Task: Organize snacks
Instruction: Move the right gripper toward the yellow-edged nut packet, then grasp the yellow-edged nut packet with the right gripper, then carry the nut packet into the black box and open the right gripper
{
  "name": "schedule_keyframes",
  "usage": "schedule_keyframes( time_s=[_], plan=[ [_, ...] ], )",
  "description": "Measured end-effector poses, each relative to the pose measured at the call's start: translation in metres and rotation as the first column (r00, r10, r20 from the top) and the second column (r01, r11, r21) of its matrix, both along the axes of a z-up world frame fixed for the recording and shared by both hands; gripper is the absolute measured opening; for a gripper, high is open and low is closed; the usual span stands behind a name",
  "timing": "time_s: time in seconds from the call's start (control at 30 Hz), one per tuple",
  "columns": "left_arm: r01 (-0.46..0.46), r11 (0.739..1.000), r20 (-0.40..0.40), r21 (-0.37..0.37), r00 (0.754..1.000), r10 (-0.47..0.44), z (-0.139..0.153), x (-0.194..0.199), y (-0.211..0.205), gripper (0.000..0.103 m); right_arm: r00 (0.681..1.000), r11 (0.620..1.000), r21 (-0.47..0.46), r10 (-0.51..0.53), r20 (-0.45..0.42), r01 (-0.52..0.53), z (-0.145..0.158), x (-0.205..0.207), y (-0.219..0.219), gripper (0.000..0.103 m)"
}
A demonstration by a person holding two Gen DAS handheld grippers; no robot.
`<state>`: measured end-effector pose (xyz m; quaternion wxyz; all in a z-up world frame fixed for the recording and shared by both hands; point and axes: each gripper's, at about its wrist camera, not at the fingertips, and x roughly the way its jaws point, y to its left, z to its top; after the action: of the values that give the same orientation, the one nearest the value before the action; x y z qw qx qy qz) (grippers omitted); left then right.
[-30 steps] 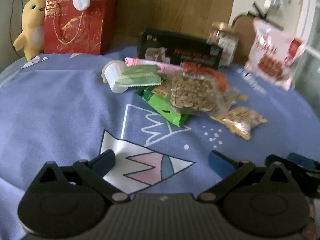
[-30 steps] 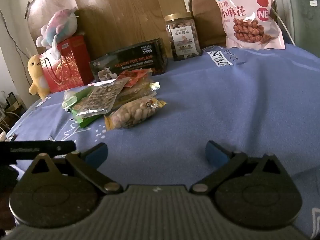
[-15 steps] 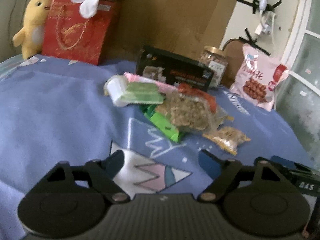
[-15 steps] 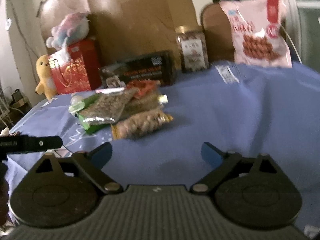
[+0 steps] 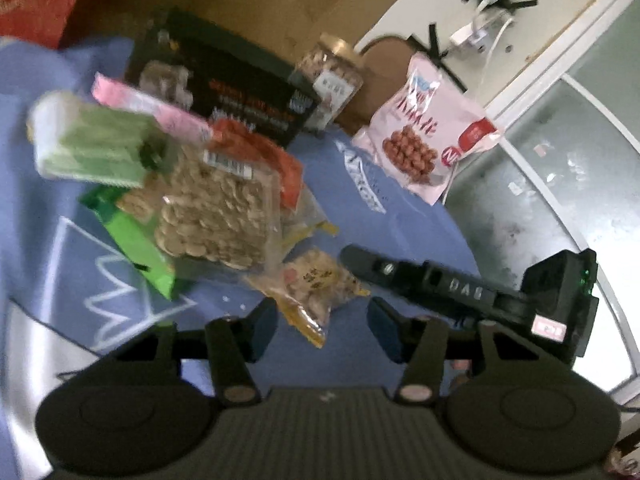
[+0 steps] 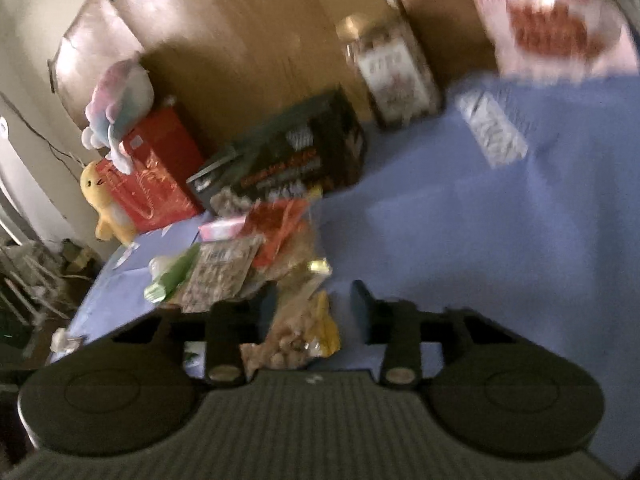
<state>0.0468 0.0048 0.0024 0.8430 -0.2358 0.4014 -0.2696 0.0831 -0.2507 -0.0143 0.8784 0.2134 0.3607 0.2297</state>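
A pile of snack packets lies on the blue cloth: a clear bag of pale seeds (image 5: 218, 216), a green packet (image 5: 132, 240), a pale green packet (image 5: 92, 148) and a small yellow peanut bag (image 5: 316, 284). My left gripper (image 5: 322, 326) is open, its jaws either side of the near end of the peanut bag. My right gripper (image 6: 314, 312) is open and straddles the same peanut bag (image 6: 304, 332). The right gripper's arm (image 5: 452, 288) shows in the left wrist view just right of the bag.
A dark box (image 5: 224, 84), a nut jar (image 5: 332, 76) and a pink snack bag (image 5: 424, 140) stand at the back by a wooden board. A red gift bag (image 6: 152, 172) with plush toys (image 6: 102, 200) stands far left. The table edge drops off on the right.
Both grippers have moved forward and in onto the snack pile, closing on the yellow peanut bag from either side. Both views are tilted and blurred by the motion.
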Motion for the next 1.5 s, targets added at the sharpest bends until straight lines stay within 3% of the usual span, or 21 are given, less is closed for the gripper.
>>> schedule_keyframes(
  time_s=[0.1, 0.2, 0.23, 0.27, 0.33, 0.37, 0.53, 0.6, 0.63, 0.7, 0.8, 0.97, 1.1, 1.23, 1.3, 1.5],
  plan=[
    [0.018, 0.999, -0.007, 0.032, 1.000, -0.017, -0.005, -0.002, -0.006, 0.031, 0.999, 0.999, -0.017, 0.039, 0.014, -0.039, -0.005, -0.022, 0.003, 0.031],
    [0.048, 0.999, -0.025, 0.006, 0.999, -0.048, -0.006, -0.010, 0.002, 0.030, 0.987, 0.991, -0.045, 0.126, 0.095, -0.123, 0.005, -0.050, 0.000, 0.034],
    [0.060, 0.998, -0.033, -0.007, 0.998, -0.060, -0.004, -0.013, 0.006, 0.030, 0.980, 0.987, -0.058, 0.159, 0.118, -0.153, 0.008, -0.056, 0.000, 0.044],
    [0.066, 0.998, -0.036, -0.010, 0.997, -0.066, -0.004, -0.015, 0.010, 0.035, 0.972, 0.980, -0.079, 0.191, 0.140, -0.181, 0.011, -0.061, 0.001, 0.056],
    [0.060, 0.998, -0.038, 0.005, 0.997, -0.059, -0.002, -0.018, 0.014, 0.048, 0.955, 0.964, -0.169, 0.237, 0.179, -0.207, 0.014, -0.071, 0.006, 0.061],
    [0.051, 0.999, -0.030, 0.015, 0.998, -0.051, 0.000, -0.018, 0.015, 0.054, 0.952, 0.956, -0.207, 0.246, 0.181, -0.207, 0.013, -0.071, 0.007, 0.061],
    [0.063, 0.997, -0.026, 0.038, 0.998, -0.062, 0.002, -0.001, 0.004, 0.051, 0.941, 0.919, -0.336, 0.282, 0.190, -0.207, 0.011, -0.061, 0.021, 0.060],
    [0.074, 0.996, -0.059, 0.054, 0.996, -0.071, -0.007, 0.008, -0.003, 0.018, 0.938, 0.906, -0.360, 0.300, 0.175, -0.223, 0.005, -0.051, 0.024, 0.053],
    [0.076, 0.996, -0.072, 0.045, 0.995, -0.073, -0.010, 0.009, -0.003, 0.018, 0.943, 0.900, -0.381, 0.290, 0.165, -0.211, 0.003, -0.047, 0.025, 0.045],
    [0.120, 0.992, -0.071, 0.026, 0.990, -0.118, -0.009, 0.003, -0.003, 0.010, 0.942, 0.901, -0.371, 0.297, 0.156, -0.223, 0.005, -0.047, 0.019, 0.041],
    [0.192, 0.981, -0.033, 0.028, 0.981, -0.191, 0.002, -0.015, -0.007, 0.010, 0.934, 0.907, -0.327, 0.327, 0.147, -0.266, 0.016, -0.061, 0.009, 0.038],
    [0.253, 0.967, 0.078, 0.033, 0.964, -0.255, 0.034, -0.020, -0.012, 0.010, 0.916, 0.927, -0.287, 0.316, 0.249, -0.241, 0.044, -0.064, 0.012, 0.037],
    [0.179, 0.979, 0.187, 0.101, 0.963, -0.195, 0.064, 0.004, -0.011, 0.007, 0.887, 0.924, -0.335, 0.304, 0.348, -0.185, 0.063, -0.039, 0.038, 0.028],
    [0.119, 0.992, 0.167, 0.033, 0.978, -0.122, 0.069, 0.024, 0.013, 0.008, 0.896, 0.939, -0.296, 0.278, 0.346, -0.177, 0.068, -0.016, 0.035, 0.029],
    [0.075, 0.996, 0.175, 0.048, 0.981, -0.082, 0.065, 0.022, 0.028, 0.012, 0.901, 0.945, -0.288, 0.254, 0.352, -0.154, 0.064, -0.016, 0.023, 0.031],
    [0.007, 1.000, 0.078, 0.008, 0.997, -0.007, 0.040, 0.028, 0.055, 0.015, 0.942, 0.946, -0.289, 0.223, 0.252, -0.147, 0.041, -0.012, 0.007, 0.038]
  ],
)
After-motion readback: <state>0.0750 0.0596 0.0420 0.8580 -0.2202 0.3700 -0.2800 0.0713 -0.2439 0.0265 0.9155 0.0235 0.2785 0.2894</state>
